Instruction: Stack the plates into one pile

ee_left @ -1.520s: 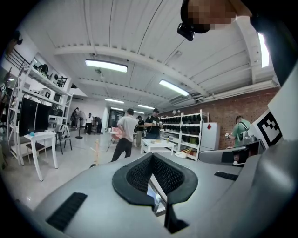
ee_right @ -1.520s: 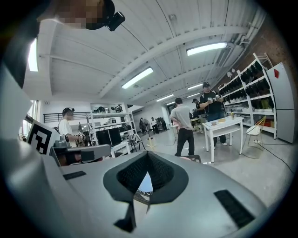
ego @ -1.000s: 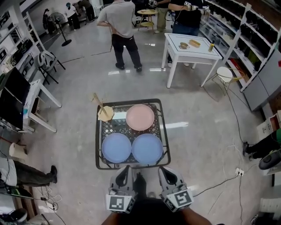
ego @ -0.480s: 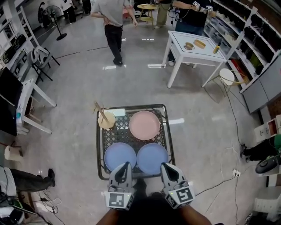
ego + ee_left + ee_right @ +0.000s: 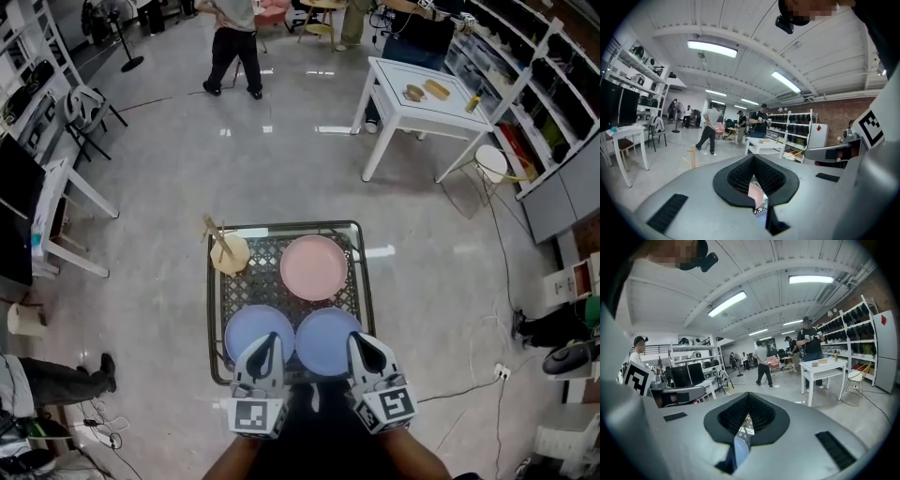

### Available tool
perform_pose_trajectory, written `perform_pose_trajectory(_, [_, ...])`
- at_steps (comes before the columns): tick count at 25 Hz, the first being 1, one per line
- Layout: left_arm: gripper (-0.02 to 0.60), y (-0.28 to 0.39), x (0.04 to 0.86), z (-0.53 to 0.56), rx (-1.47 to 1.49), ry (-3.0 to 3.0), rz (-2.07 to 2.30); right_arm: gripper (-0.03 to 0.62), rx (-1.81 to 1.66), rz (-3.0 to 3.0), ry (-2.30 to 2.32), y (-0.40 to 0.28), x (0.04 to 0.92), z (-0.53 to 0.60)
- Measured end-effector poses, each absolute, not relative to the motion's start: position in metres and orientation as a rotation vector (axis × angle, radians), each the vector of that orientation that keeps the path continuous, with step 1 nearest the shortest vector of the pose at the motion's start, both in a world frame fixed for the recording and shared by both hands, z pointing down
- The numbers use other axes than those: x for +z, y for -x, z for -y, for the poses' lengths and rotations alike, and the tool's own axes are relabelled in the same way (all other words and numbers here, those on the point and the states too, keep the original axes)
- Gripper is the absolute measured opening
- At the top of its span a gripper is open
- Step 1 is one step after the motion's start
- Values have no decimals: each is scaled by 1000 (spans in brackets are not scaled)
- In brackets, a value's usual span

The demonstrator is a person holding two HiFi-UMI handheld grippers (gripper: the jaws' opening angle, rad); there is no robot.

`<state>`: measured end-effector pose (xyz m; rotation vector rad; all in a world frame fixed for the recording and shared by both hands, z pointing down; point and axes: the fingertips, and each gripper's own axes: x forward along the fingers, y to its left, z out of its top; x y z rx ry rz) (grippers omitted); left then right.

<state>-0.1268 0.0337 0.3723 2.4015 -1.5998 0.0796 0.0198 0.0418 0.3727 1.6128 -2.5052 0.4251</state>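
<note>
Blue left plate (image 5: 246,323) and blue right plate (image 5: 323,337) lie singly just ahead of my left gripper (image 5: 267,339) and right gripper (image 5: 360,339), both clenched empty; pink plate (image 5: 314,267) beyond. I judge nothing stacked yet.

Both grey hand-held grippers (image 5: 266,339) bear black-white marker cubes (image 5: 259,419).

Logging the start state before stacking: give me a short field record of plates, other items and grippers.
surface: black wire-mesh table
stacked: none yet
pink plate: far right
left blue plate: near left
right blue plate: near right, beside it
beige bowl: far left corner, wooden sticks in it
left gripper: shut, empty
right gripper: shut, empty
</note>
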Motion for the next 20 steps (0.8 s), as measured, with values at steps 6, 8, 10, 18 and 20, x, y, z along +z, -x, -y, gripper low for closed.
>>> perform_pose_trajectory(6, [12, 119, 380, -2, 102, -2397, 1608, 6, 445, 2495, -1612, -30, 383, -7])
perform_pose_trajectory(8, [12, 117, 385, 10, 111, -2390, 1613, 6, 453, 2497, -1595, -32, 389, 4])
perform_pose_trajectory(10, [12, 113, 396, 22, 134, -2366, 1613, 6, 449, 2499, -1580, -36, 393, 16])
perform_pose_trajectory(18, [12, 96, 448, 74, 278, -2317, 1593, 6, 542, 2441, -1573, -58, 428, 72])
perform_pose_trajectory(20, [12, 94, 457, 84, 286, -2300, 1591, 6, 565, 2433, -1555, -60, 438, 82])
